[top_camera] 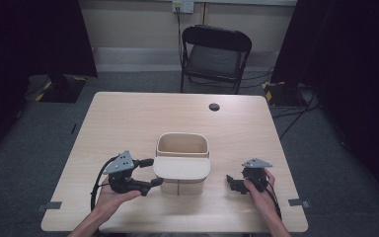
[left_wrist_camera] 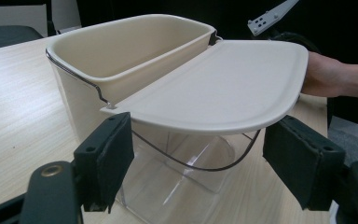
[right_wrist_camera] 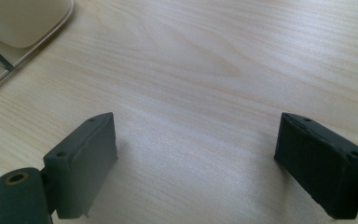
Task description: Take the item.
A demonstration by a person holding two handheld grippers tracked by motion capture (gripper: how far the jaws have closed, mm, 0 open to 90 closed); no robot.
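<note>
Left gripper (top_camera: 154, 172), jaws apart and empty, is lined up on the lid (top_camera: 181, 168) of the bin (top_camera: 182, 144), apparently to grasp it; right gripper (top_camera: 230, 181) rests open aside.

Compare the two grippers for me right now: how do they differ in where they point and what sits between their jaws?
The left gripper points at the cream bin, its jaws standing either side of the bin's flat lid without touching it; the right gripper sits apart from the bin, with bare table between its jaws. The left gripper is raised to lid height; the right gripper looks down on the tabletop. Both stand open, and each is held in a hand.
</note>
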